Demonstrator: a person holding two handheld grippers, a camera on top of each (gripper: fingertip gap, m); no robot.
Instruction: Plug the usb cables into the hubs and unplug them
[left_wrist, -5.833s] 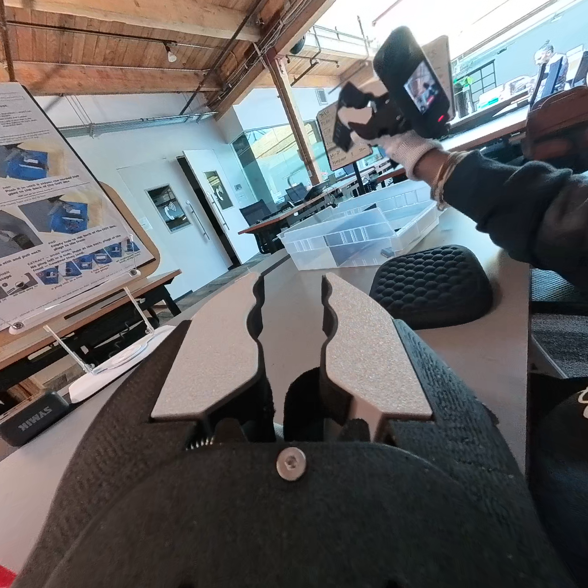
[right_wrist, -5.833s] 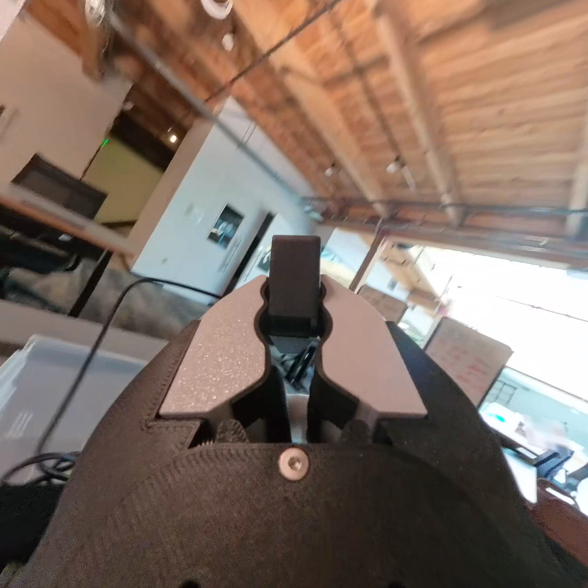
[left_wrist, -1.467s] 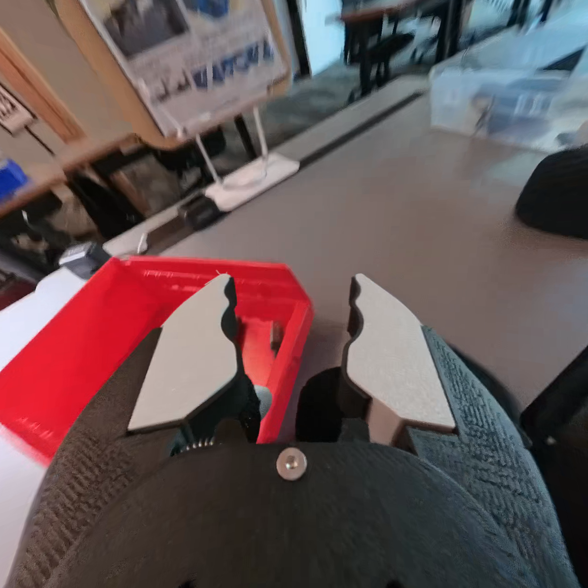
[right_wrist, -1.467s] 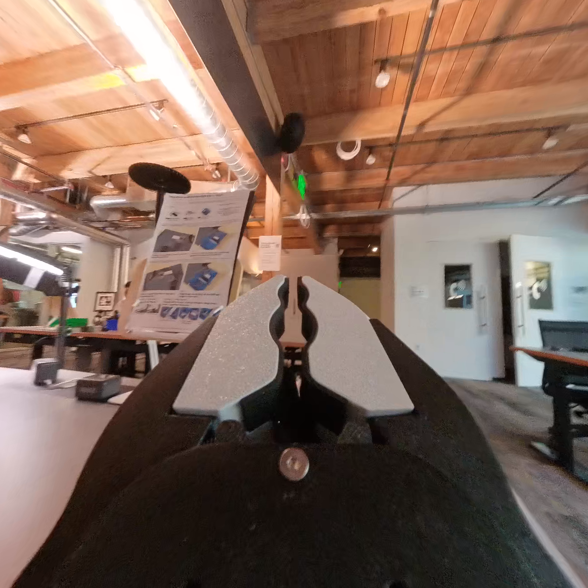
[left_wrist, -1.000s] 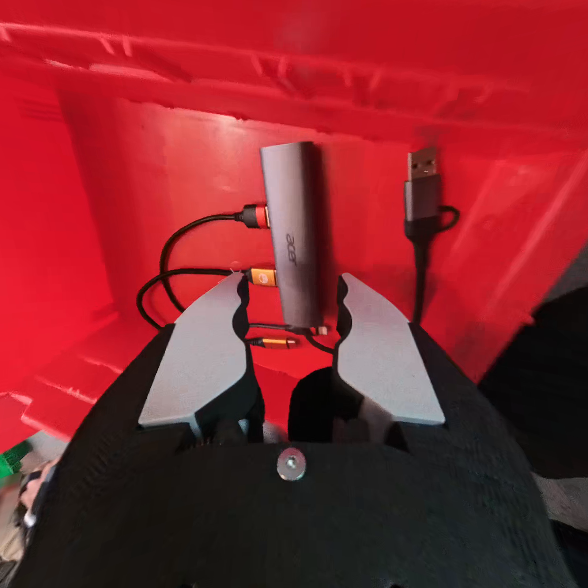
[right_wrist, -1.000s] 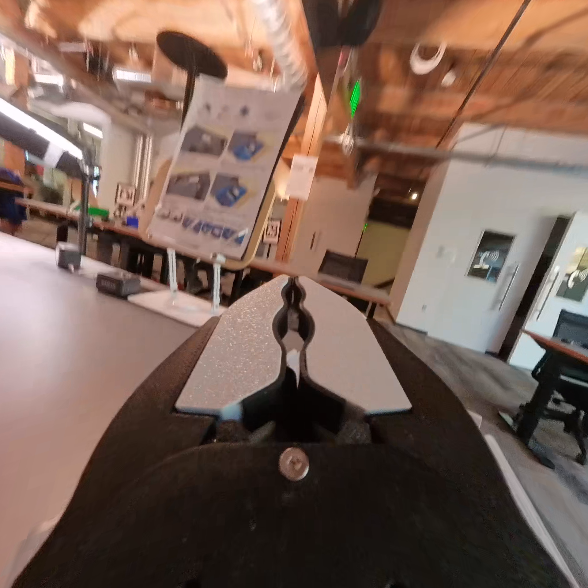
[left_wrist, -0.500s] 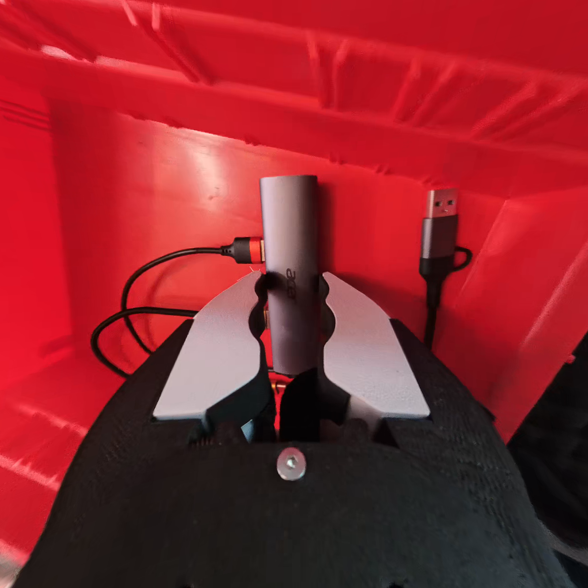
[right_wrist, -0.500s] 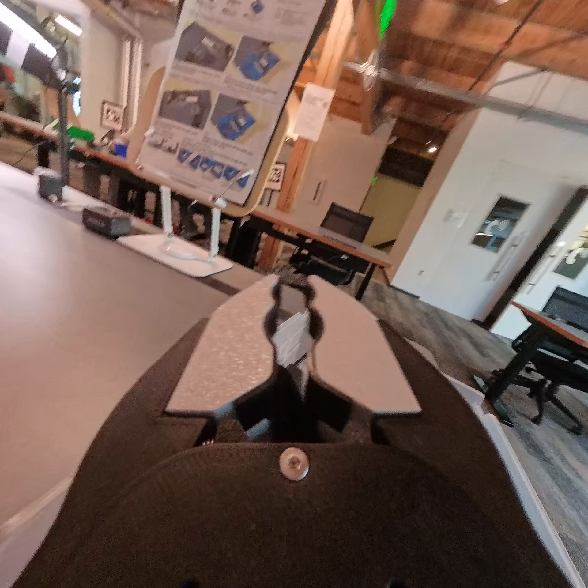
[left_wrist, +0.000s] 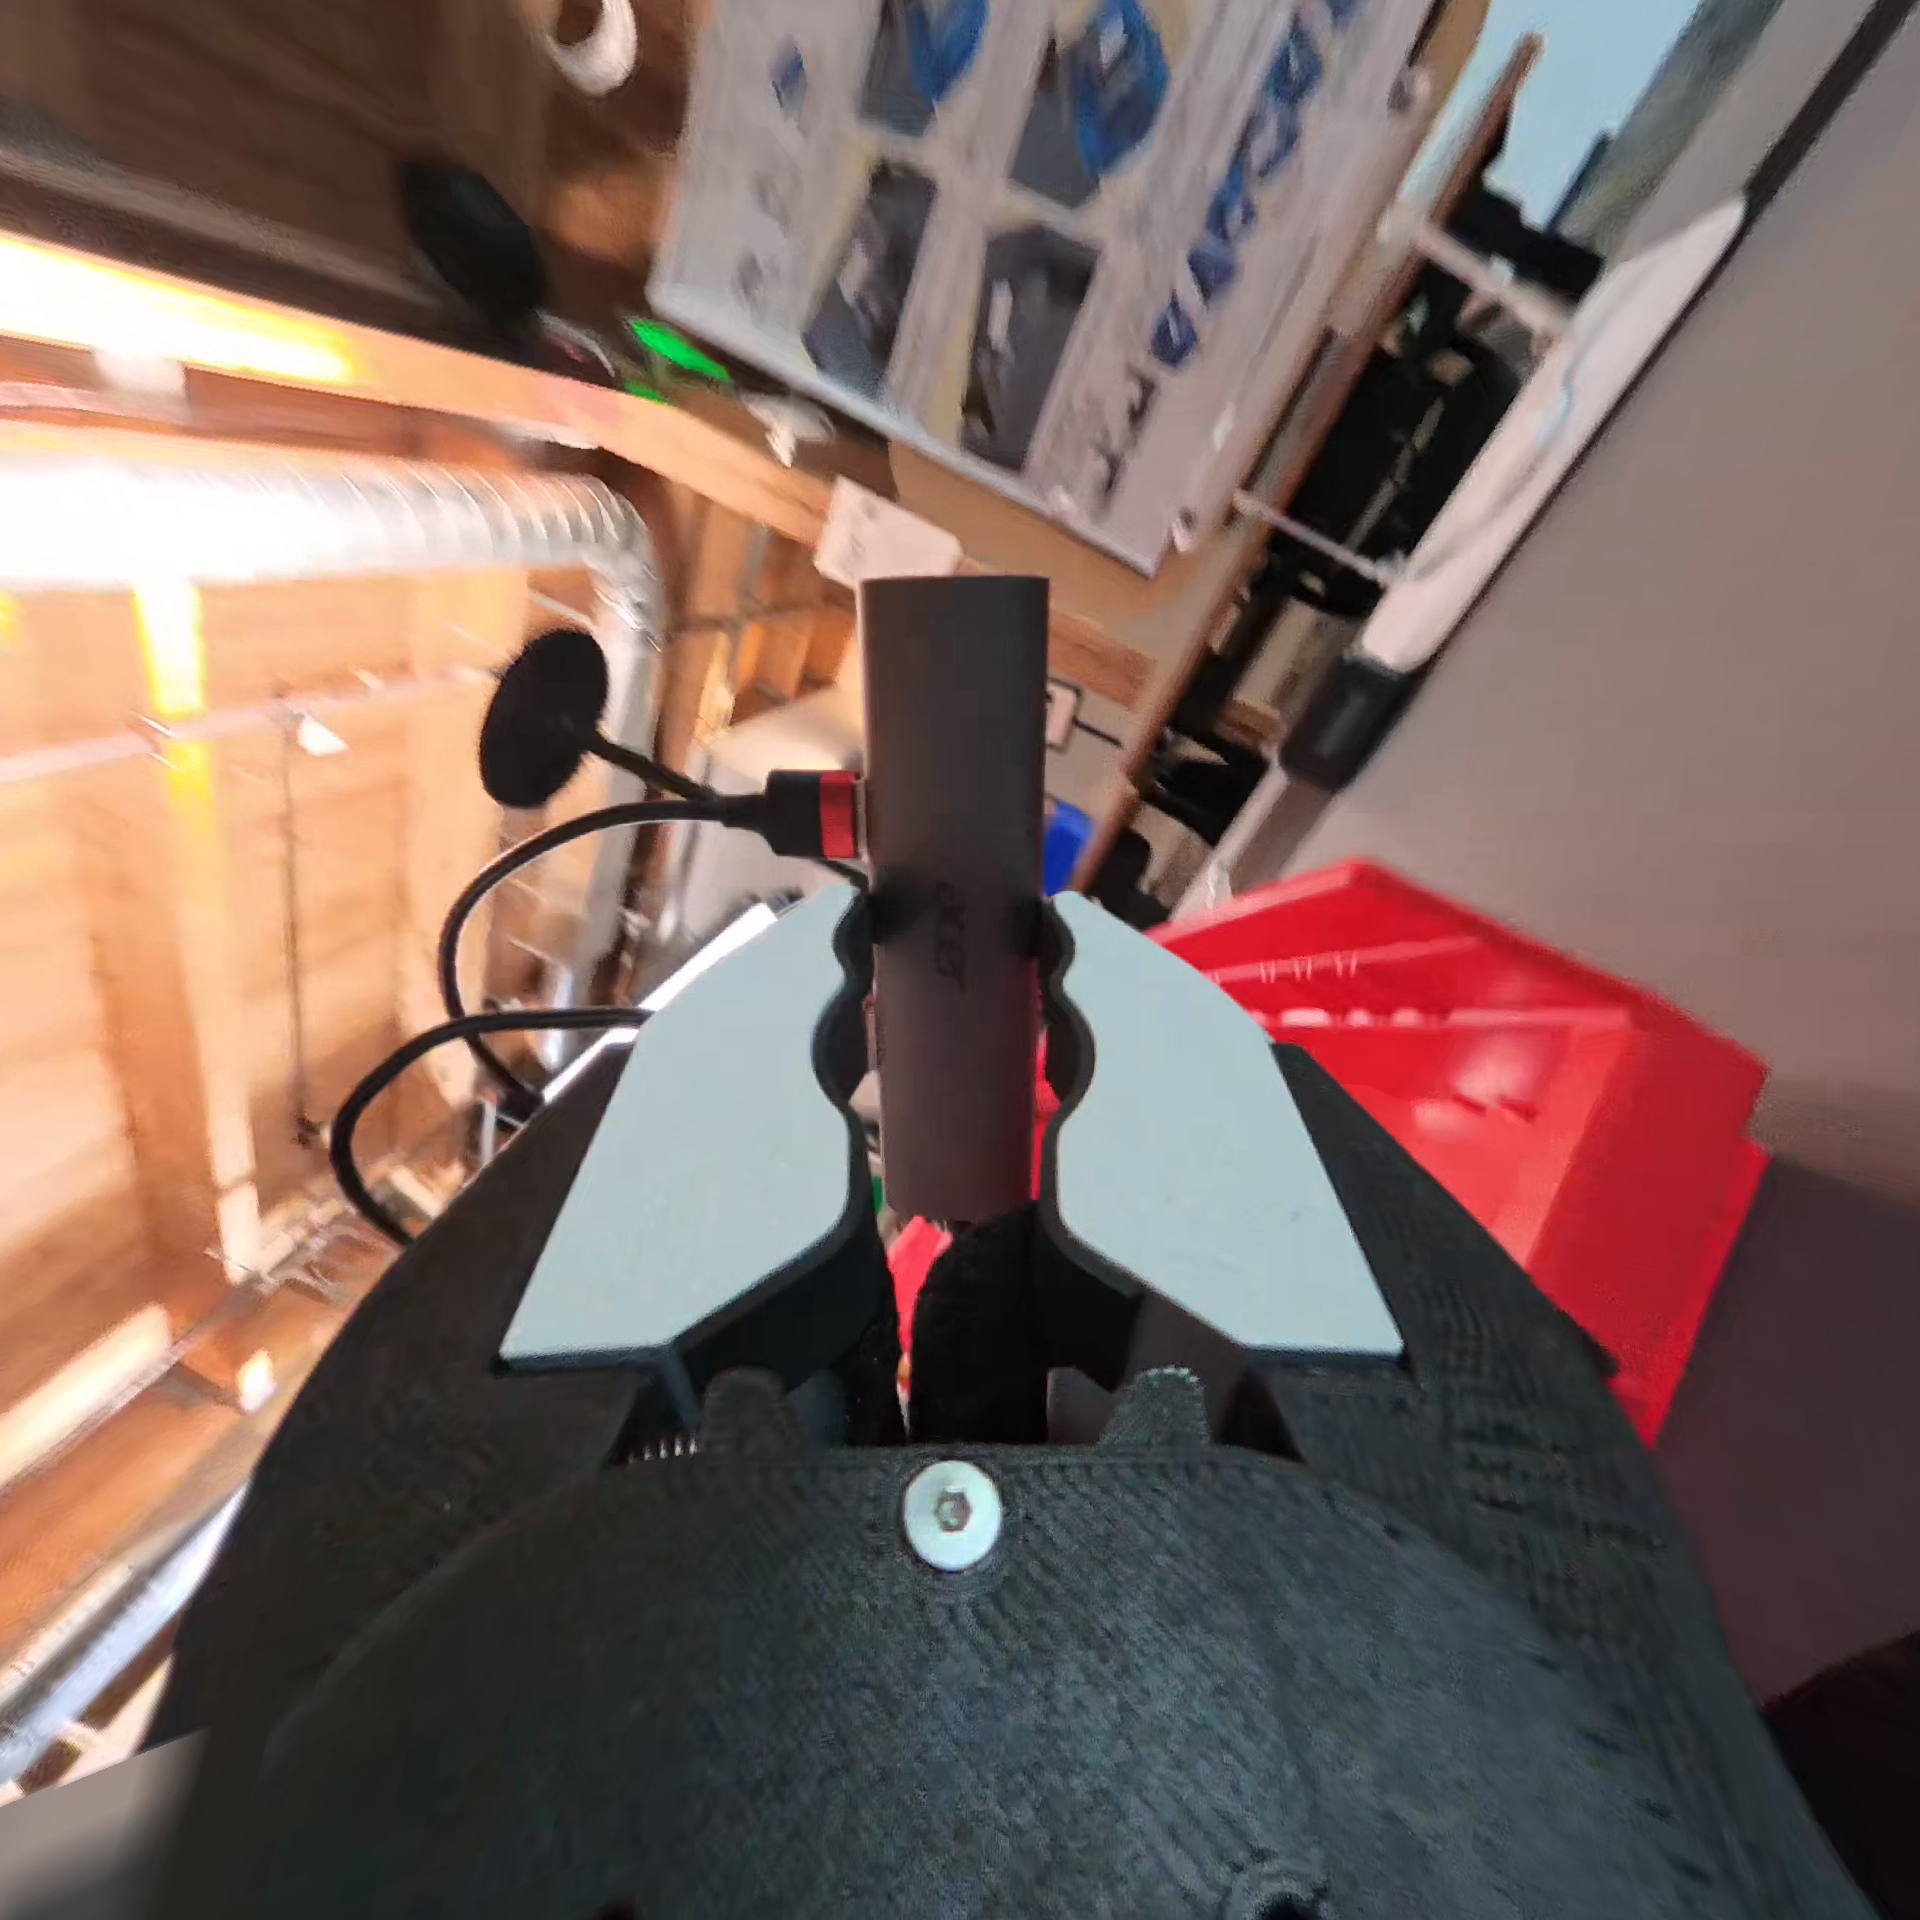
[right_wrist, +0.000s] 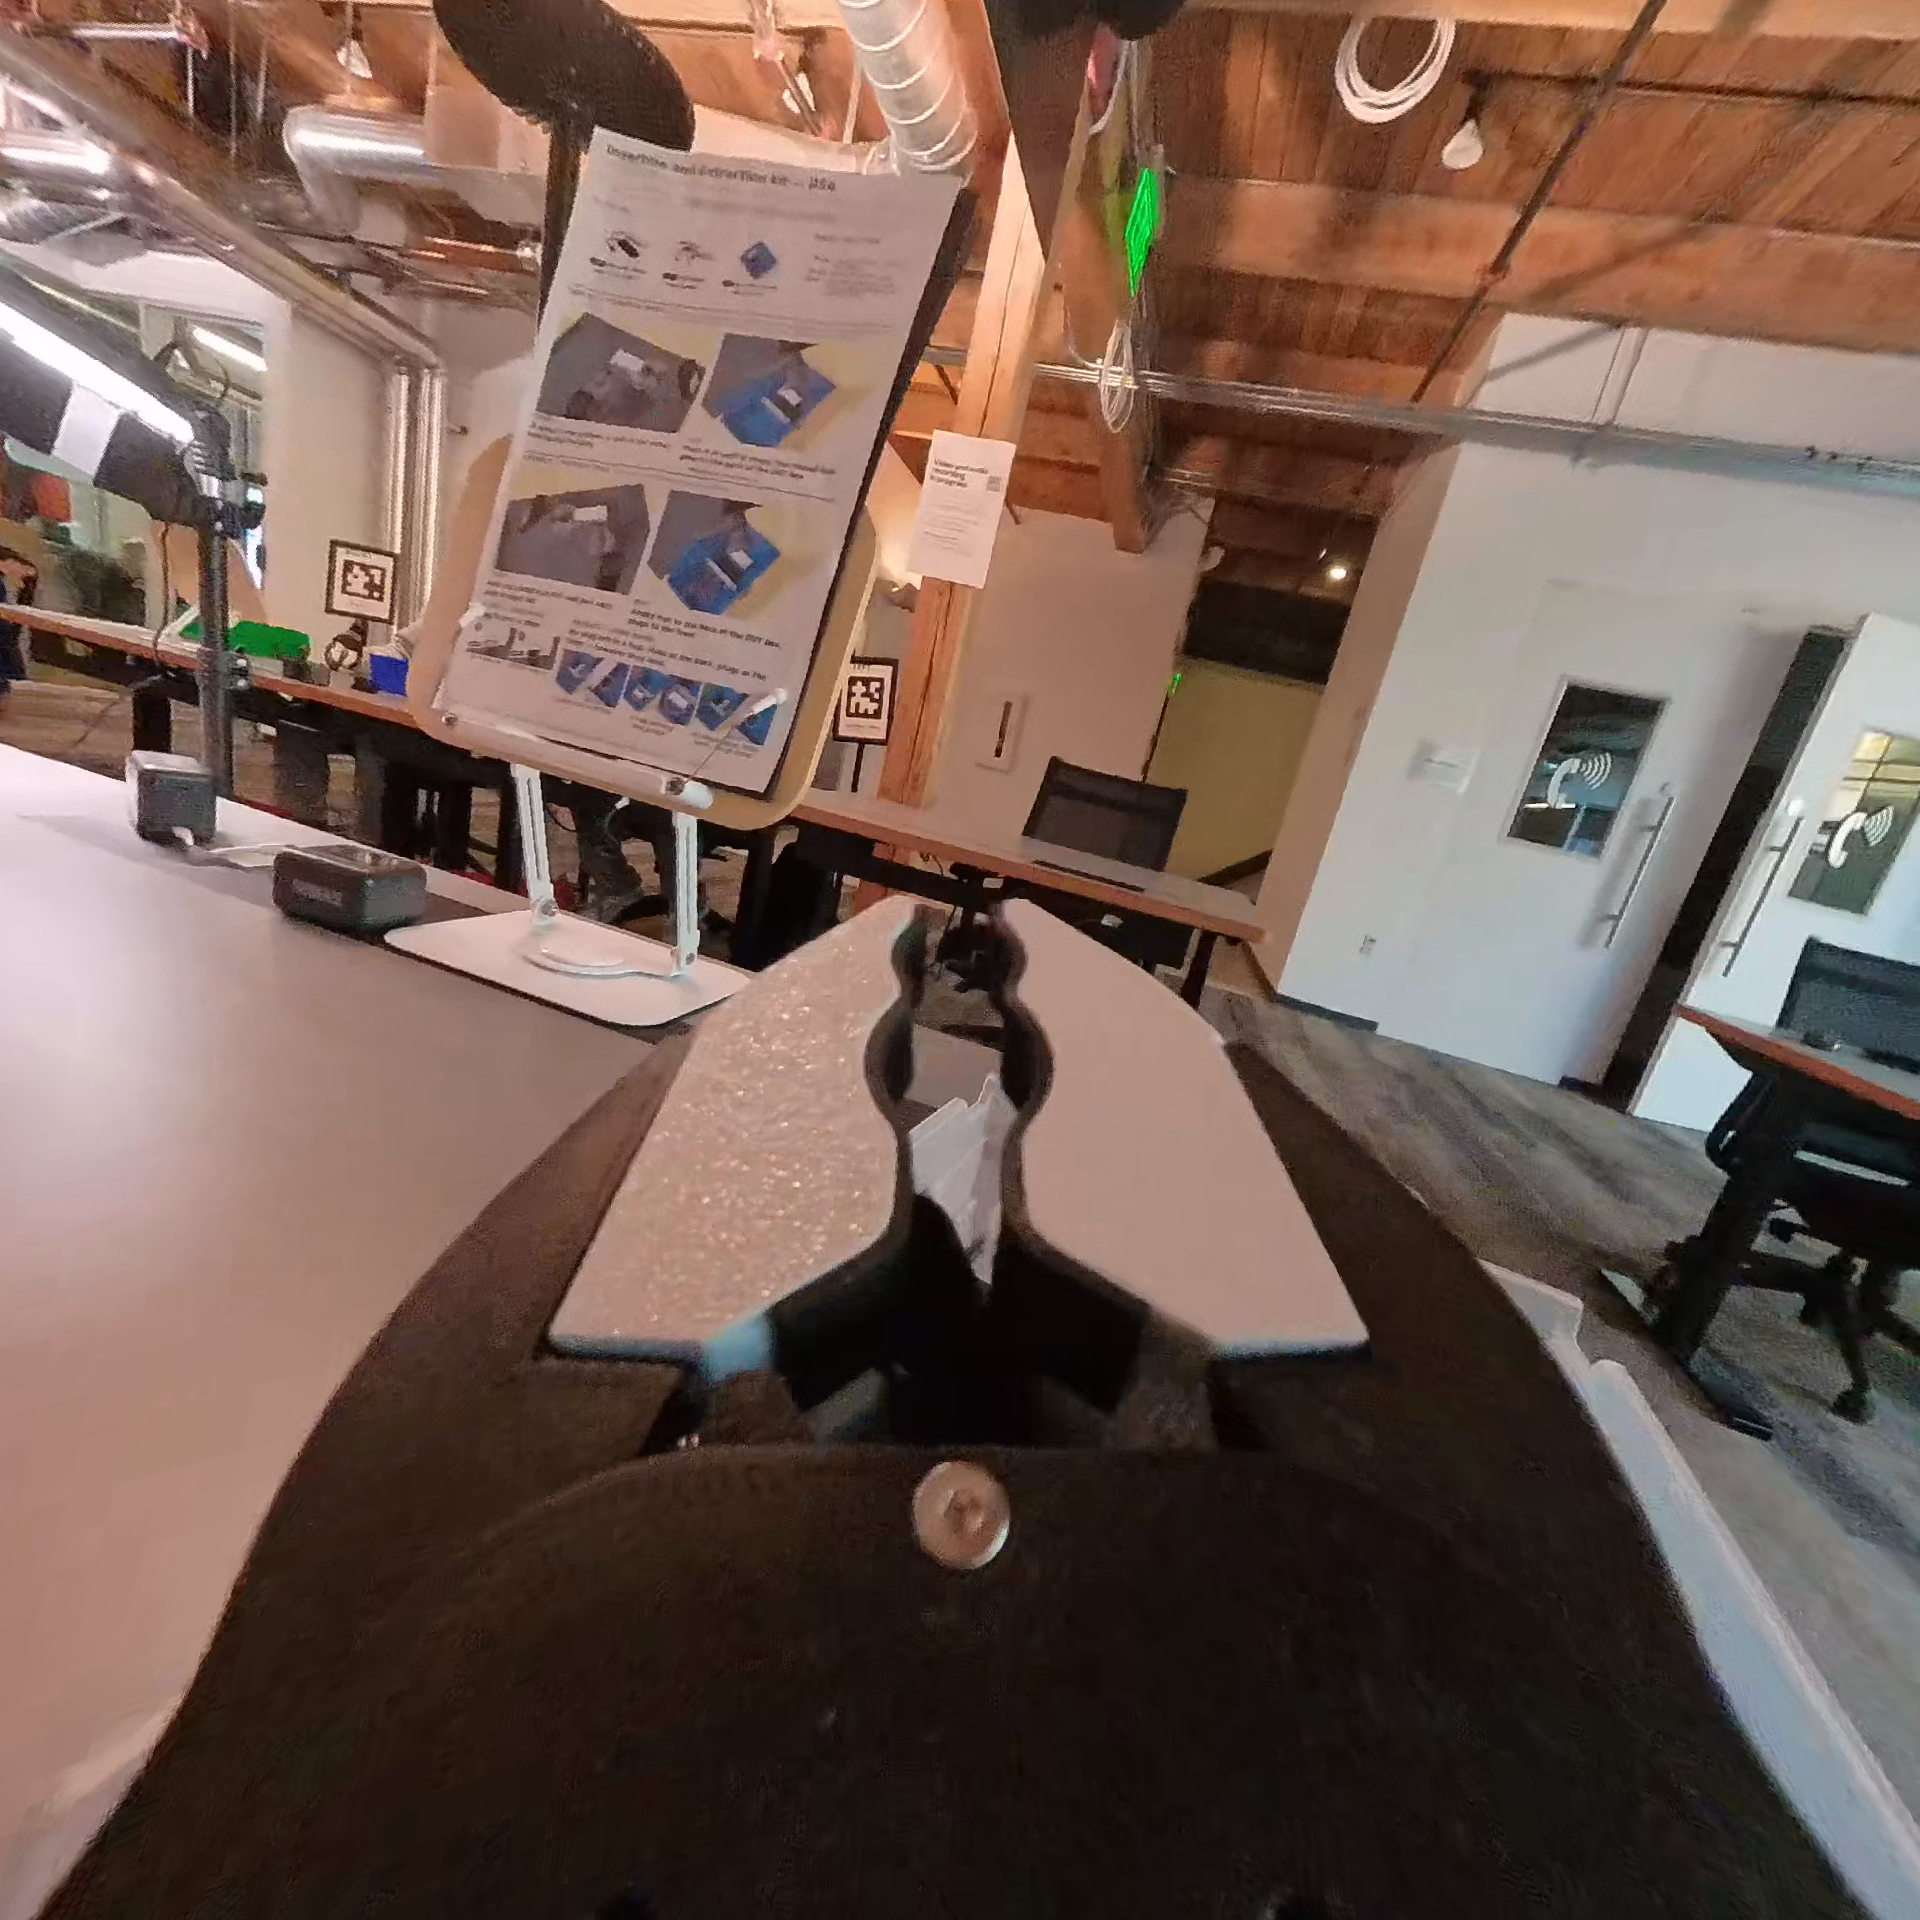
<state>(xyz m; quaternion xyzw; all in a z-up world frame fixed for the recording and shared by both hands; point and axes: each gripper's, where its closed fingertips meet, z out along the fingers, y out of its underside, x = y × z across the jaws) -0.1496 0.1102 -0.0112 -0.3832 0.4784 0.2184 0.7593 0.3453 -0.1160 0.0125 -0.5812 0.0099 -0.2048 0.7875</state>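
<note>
1. Blur is spread over the background of the left wrist view, so the ceiling, the duct and the poster board (left_wrist: 1049, 208) there are only roughly made out.
2. The grey USB hub (left_wrist: 951, 883) is clamped between the fingers of the left gripper (left_wrist: 948, 920) and is held lengthwise along them, its far end projecting past the fingertips; its near end is hidden in the dark gap between the fingers.
3. A black cable with a red-banded plug (left_wrist: 816, 816) is seen seated in the hub's left side; a second black cable loop (left_wrist: 416, 1049) is cut off behind the left finger, so its end cannot be told.
4. The red bin (left_wrist: 1475, 1070) is seen to the right of the gripper, partly covered by the right finger and the gripper body; its inside is not shown.
5. In the right wrist view, the right gripper (right_wrist: 961, 925) is nearly closed with a narrow gap at the tips, and nothing is gripped there; a pale edge seen low between the fingers cannot be identified.
6. The grey table (right_wrist: 260, 1122) is bare to the left of that gripper; its far edge is lined by the instruction stand (right_wrist: 665, 468) and a small dark box (right_wrist: 348, 883).
7. A white rim (right_wrist: 1704, 1558) is cut off at the lower right, with floor beyond it.
</note>
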